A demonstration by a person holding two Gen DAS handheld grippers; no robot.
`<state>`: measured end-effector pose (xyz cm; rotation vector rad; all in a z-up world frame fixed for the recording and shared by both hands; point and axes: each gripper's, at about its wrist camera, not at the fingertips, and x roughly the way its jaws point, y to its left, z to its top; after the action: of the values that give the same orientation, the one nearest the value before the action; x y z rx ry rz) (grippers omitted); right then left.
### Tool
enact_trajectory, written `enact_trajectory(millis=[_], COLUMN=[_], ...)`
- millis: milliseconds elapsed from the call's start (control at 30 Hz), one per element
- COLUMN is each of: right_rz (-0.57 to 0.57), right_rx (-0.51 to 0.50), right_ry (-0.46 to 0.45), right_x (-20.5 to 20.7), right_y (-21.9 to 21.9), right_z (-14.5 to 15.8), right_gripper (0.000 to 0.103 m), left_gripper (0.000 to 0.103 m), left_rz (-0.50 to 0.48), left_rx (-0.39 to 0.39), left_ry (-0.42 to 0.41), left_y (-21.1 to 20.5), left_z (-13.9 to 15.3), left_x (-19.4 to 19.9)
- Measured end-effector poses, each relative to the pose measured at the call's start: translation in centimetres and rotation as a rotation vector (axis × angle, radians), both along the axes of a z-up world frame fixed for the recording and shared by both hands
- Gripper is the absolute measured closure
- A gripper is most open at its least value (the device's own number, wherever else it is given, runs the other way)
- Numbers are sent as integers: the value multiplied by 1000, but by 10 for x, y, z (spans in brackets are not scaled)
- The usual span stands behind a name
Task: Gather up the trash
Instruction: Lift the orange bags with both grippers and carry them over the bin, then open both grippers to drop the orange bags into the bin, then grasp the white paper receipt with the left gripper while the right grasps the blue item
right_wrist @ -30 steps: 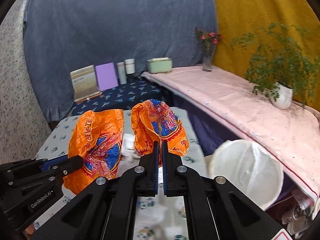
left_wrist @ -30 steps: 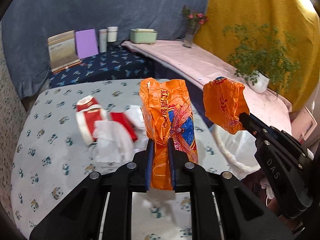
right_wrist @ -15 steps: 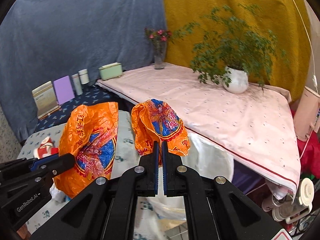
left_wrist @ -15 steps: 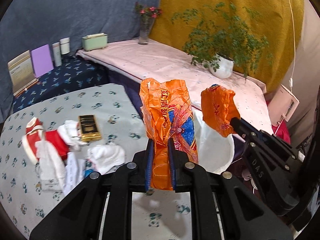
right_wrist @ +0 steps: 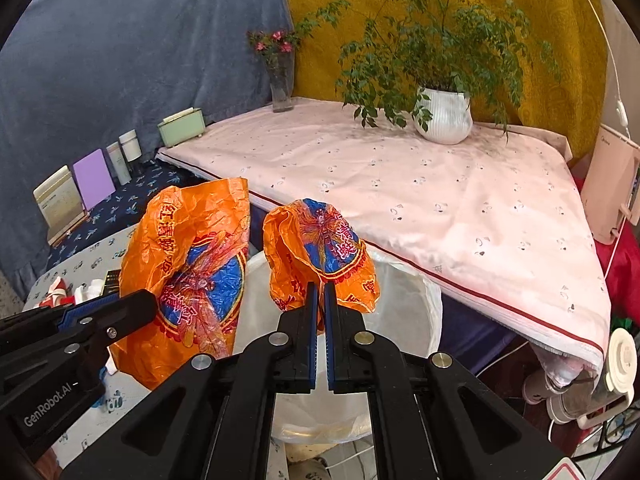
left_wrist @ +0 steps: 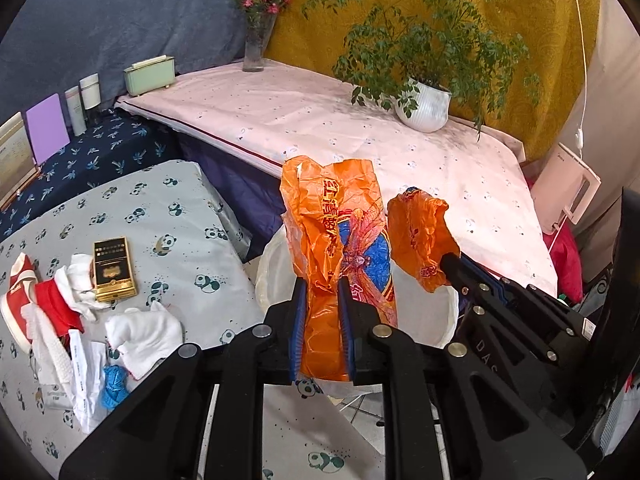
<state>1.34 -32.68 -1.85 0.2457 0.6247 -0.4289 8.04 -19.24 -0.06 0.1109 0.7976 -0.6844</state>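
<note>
left hand-held gripper [left_wrist: 322, 308] pinching orange wrapper [left_wrist: 336, 240], right hand-held gripper [right_wrist: 320, 300] pinching crumpled wrapper [right_wrist: 316, 248]

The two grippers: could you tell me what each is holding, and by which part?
Left gripper pinches the larger orange wrapper near its lower end; right gripper pinches the smaller crumpled orange wrapper at its bottom.

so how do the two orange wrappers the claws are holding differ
The left claw holds the long wrapper, which stands up tall and fairly flat; the right claw holds the crumpled wrapper, bunched into a rounder, shorter wad. The long wrapper looks clearly bigger. Both are orange with a blue and red print, and both hang over the white-lined bin.
</note>
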Motion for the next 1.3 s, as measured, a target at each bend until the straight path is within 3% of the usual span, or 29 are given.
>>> enact_trajectory(millis=[100, 200, 267, 467, 667, 933, 1300], right_rz=[-9, -22, -30, -35, -10, 68, 179], right_rx=[9, 14, 11, -6, -25, -43, -49], right_ry=[3, -4, -10, -29, -63, -83, -85], right_x=[5, 6, 6, 3, -1, 5, 16], right_y=[-3, -6, -6, 1, 23, 70, 146], right_z=[-5, -5, -4, 5, 22, 39, 42], right_gripper=[98, 83, 74, 59, 50, 48, 36], left_gripper=[85, 58, 48, 45, 35, 31, 20], left_rz=[-1, 17, 35, 57, 119, 225, 385], left_rx=[-12, -17, -19, -25, -28, -49, -35], left_ry=[21, 20, 2, -8, -20, -20, 1], left_y=[-3, -1, 1, 11, 39, 98, 195], left_z=[-5, -9, -8, -4, 1, 7, -4], left_x=[8, 13, 14, 16, 17, 21, 22])
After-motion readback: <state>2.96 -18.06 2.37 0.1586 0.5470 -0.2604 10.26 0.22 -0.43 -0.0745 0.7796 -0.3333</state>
